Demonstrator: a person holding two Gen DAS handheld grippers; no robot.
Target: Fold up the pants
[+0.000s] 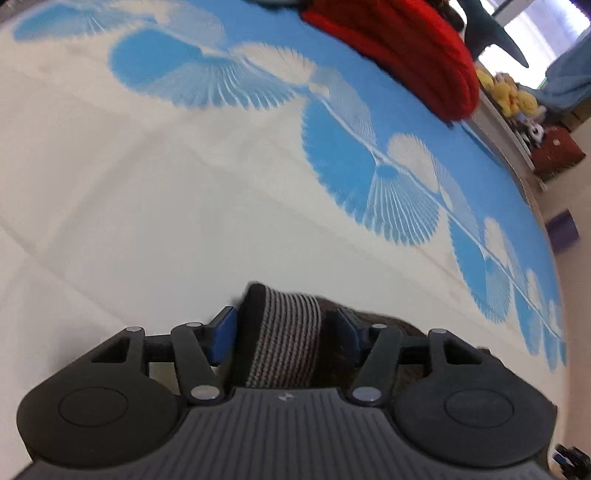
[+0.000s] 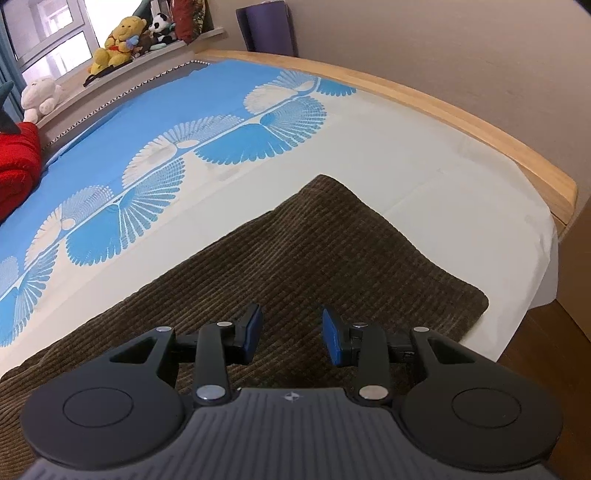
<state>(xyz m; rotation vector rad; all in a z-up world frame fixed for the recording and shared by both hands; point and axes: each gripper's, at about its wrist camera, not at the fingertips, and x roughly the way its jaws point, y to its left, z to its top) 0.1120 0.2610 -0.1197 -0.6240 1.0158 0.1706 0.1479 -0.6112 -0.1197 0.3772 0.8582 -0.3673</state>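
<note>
Bedroom light falls across a bed [image 2: 424,173] dressed in a cream sheet with blue fan-shaped prints, and the brown corduroy pants [image 2: 295,258] lie flat on the cream part of it, near the wooden bed frame [image 2: 480,129] and well apart from the red cushion [image 2: 18,166] on the blue side. Spreading them on this broad, soft surface probably gives room to lay one half over the other. Seen from the left wrist, the left claw [image 1: 284,332] has the striped ribbed cuff [image 1: 284,332] standing up between its blue pads [image 1: 223,336]; the pads sit close on either side of the band, but I cannot tell whether they truly press it or only flank it. Taking the pants by an elastic end makes sense, since that thick band is the firmest part to lift. The right claw [image 2: 291,336] hovers over the corduroy with its fingers apart and nothing between them, likely lined up to take a second hold so the cloth rises evenly. Stuffed toys [image 2: 114,40] line the window ledge beyond the cushion, and a purple roll [image 2: 266,26] stands past the frame.
</note>
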